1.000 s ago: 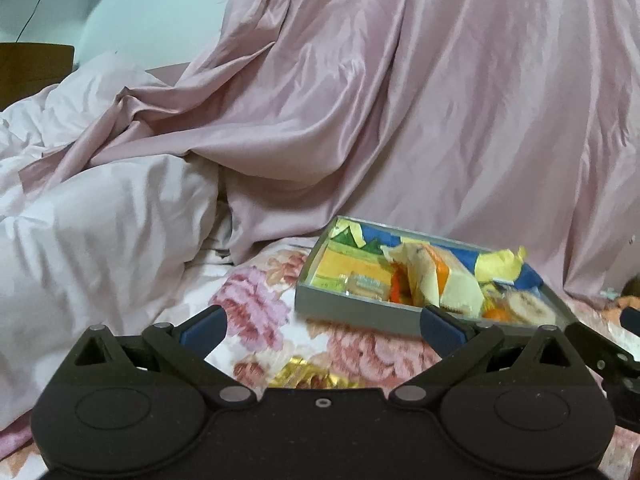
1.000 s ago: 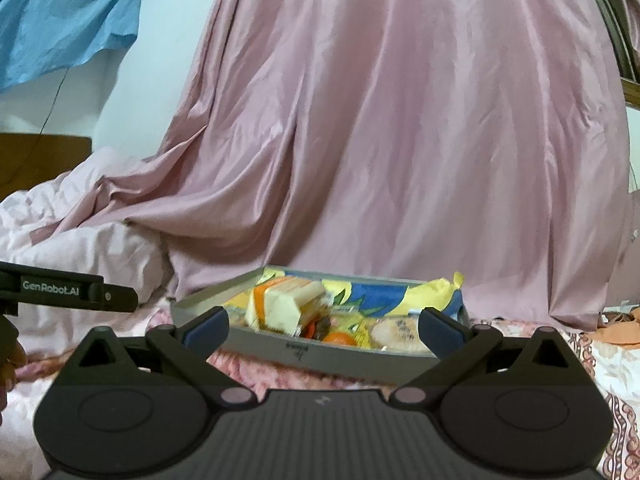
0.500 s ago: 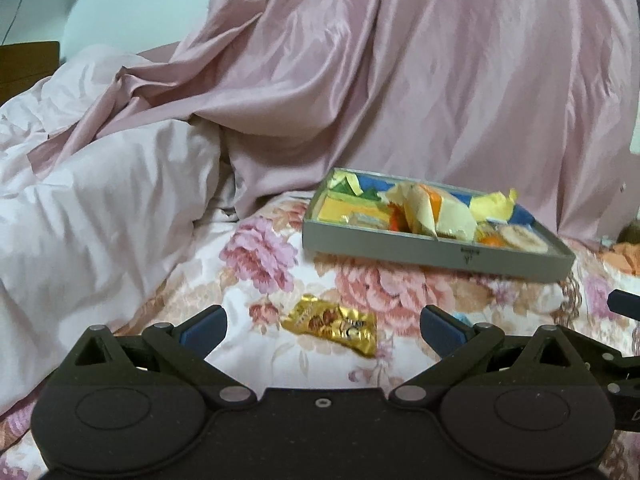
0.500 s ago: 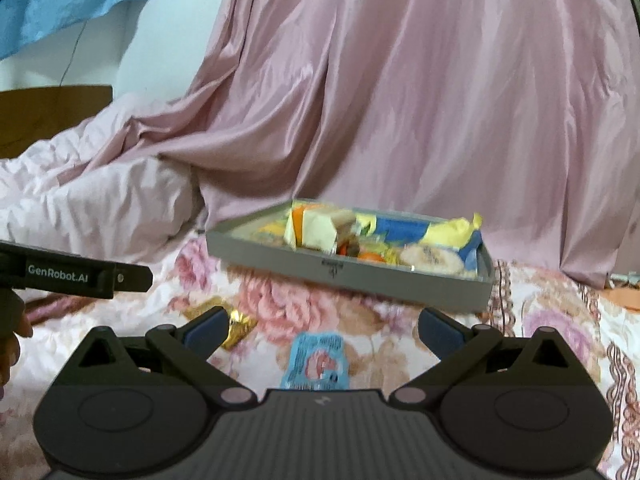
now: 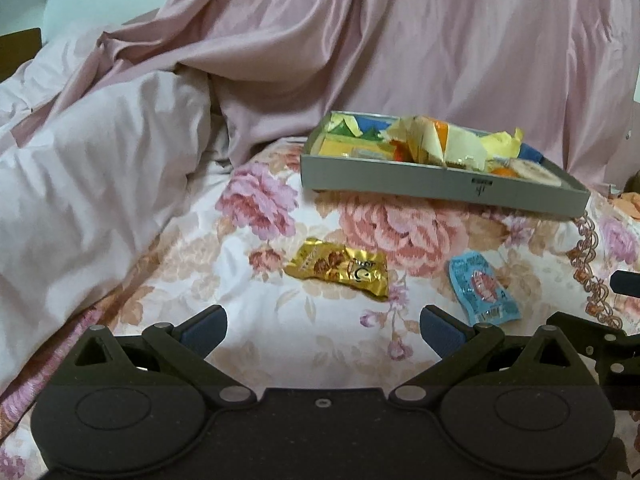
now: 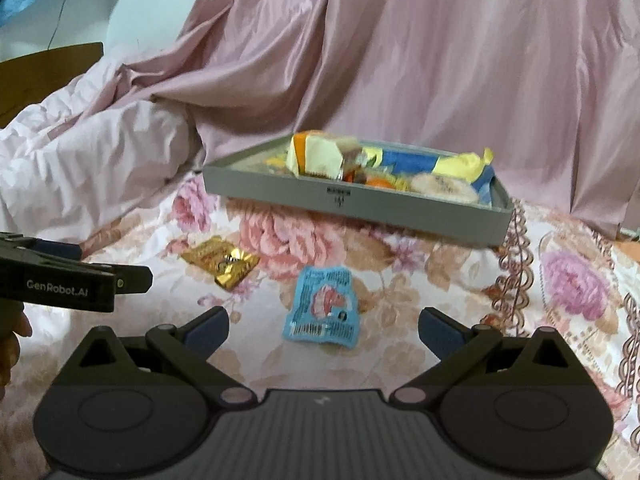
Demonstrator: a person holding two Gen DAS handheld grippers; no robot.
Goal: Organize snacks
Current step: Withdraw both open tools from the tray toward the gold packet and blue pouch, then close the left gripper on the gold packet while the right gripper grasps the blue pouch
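A grey tray (image 5: 440, 186) (image 6: 352, 200) holding several snack packets sits on the floral bedspread. In front of it lie a gold packet (image 5: 340, 268) (image 6: 222, 262) and a light blue packet (image 5: 482, 288) (image 6: 324, 306). My left gripper (image 5: 323, 330) is open above the bedspread, just short of the gold packet, with nothing between its fingers. My right gripper (image 6: 323, 330) is open too, and the blue packet lies just ahead of its fingertips. The left gripper's body (image 6: 72, 280) shows at the left edge of the right wrist view.
A white duvet (image 5: 92, 184) is heaped on the left. Pink satin fabric (image 5: 440, 40) drapes behind the tray. A wooden headboard (image 6: 48, 72) stands at the far left. A finger of the person's hand (image 6: 12, 344) shows at the left edge.
Both cameras have drawn back and tilted down over the last second. The gold and blue packets have come into view and the tray now sits farther off.
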